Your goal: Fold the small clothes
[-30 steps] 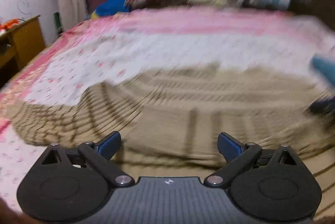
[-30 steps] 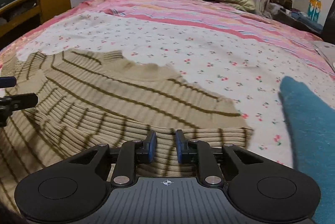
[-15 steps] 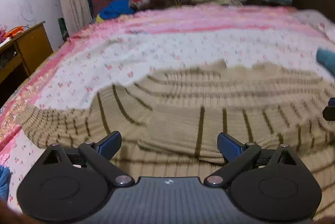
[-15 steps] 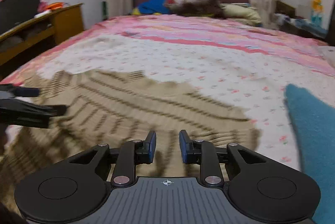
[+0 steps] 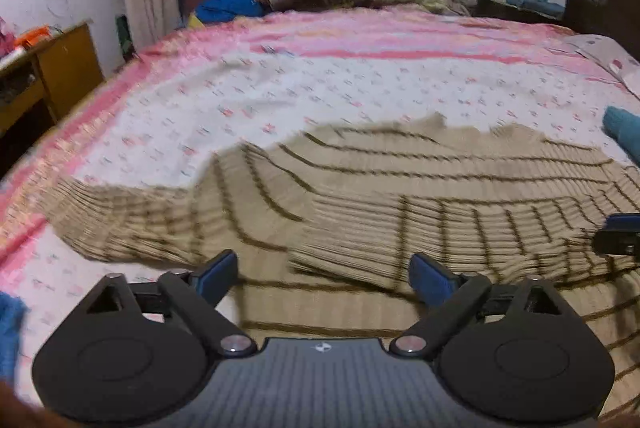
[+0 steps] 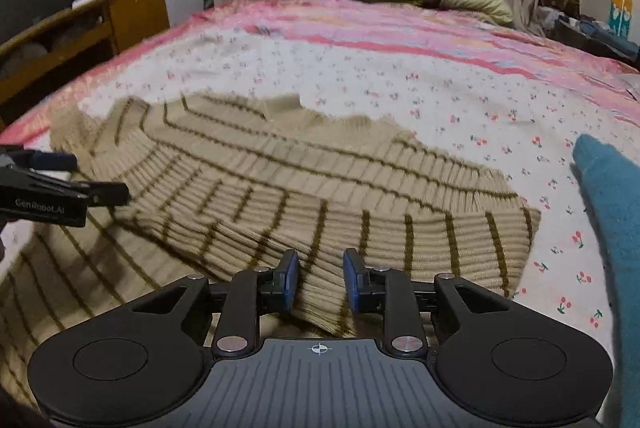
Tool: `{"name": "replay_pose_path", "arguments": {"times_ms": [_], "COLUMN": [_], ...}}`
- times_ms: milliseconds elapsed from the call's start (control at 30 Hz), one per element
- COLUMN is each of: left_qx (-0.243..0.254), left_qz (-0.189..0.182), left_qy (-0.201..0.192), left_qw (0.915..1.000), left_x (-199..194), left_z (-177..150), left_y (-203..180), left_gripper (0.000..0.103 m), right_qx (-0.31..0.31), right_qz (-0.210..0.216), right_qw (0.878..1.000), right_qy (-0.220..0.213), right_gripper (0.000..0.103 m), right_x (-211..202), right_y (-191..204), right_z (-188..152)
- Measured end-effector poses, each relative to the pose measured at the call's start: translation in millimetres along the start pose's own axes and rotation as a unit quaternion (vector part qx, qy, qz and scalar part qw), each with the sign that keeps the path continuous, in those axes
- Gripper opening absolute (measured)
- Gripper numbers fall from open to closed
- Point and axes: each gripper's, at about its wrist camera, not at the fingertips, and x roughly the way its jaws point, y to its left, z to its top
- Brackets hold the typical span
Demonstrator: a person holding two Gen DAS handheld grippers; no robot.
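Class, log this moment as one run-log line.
left tongs: open, empty | right tongs: open, over sleeve | striped sweater: sleeve folded across body | bed

Ahead of our black, blue-padded left claw (image 5: 323, 278) we see a beige sweater (image 5: 420, 196) with thin dark-brown stripes. Beyond it the bedsheet (image 5: 280, 84) is white with small red flowers, edged in pink bands. Right of our right claw (image 6: 318, 278) lies a teal cloth (image 6: 616, 204).

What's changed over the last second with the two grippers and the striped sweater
The right gripper has opened from nearly closed, its fingers now apart around the folded edge of the striped sweater. The left gripper has swung left, bringing the left sleeve into view; its jaws stayed wide open and empty. The sweater and the teal garment stayed on the bed.
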Motion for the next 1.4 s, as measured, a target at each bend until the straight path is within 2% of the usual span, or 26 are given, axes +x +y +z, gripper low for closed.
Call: {"name": "replay_pose_path", "arguments": {"times_ms": [133,233,300,433,567,700,867,933,1000,1067,1167,1233,1300,1400], "left_qx": [-0.019,-0.058,-0.090,-0.151,-0.195,-0.228,-0.285,-0.298,-0.312,-0.327,-0.314,-0.306,-0.293,-0.263], "left_qz": [0.035,0.069,0.086,0.122,0.143,0.152,0.134,0.136,0.133,0.122,0.109,0.081,0.044,-0.033], "left_qy": [-0.004,0.008,0.021,0.027,0.030,0.045,0.039,0.036,0.033,0.022,-0.006,-0.025,-0.044,-0.070], "left_qw": [0.9992,0.9959,0.9920,0.9805,0.9699,0.9608,0.9483,0.9443,0.9402,0.9369,0.9430,0.9482,0.9540,0.9618], "left_x": [-2,5,13,27,44,70,83,85,86,83,71,59,42,15], "left_z": [5,6,8,11,14,14,9,11,12,12,19,25,35,50], "left_y": [38,81,114,172,212,236,252,256,259,260,252,242,225,190], "left_gripper": [0.095,0.088,0.082,0.077,0.074,0.065,0.057,0.047,0.019,0.017,0.015,0.015,0.015,0.015], "right_qx": [-0.009,-0.015,-0.021,-0.034,-0.039,-0.049,-0.059,-0.060,-0.057,-0.054,-0.051,-0.046,-0.035,-0.015], "right_qz": [0.007,0.023,0.035,0.049,0.065,0.078,0.086,0.087,0.088,0.088,0.086,0.082,0.078,0.074], "right_qw": [1.000,0.999,0.999,0.998,0.997,0.996,0.994,0.994,0.994,0.995,0.995,0.995,0.996,0.997], "right_qy": [-0.014,-0.022,-0.023,-0.022,-0.021,-0.018,-0.011,-0.010,-0.011,-0.013,-0.020,-0.025,-0.028,-0.032], "right_gripper": [0.025,0.025,0.025,0.025,0.025,0.025,0.025,0.025,0.025,0.025,0.025,0.025,0.025,0.025], "right_x": [-3,-1,3,15,25,34,44,46,46,43,36,31,27,20], "right_y": [12,26,38,59,76,93,107,109,110,109,106,101,94,82], "right_z": [5,11,16,28,37,43,47,48,48,49,48,48,48,46]}}
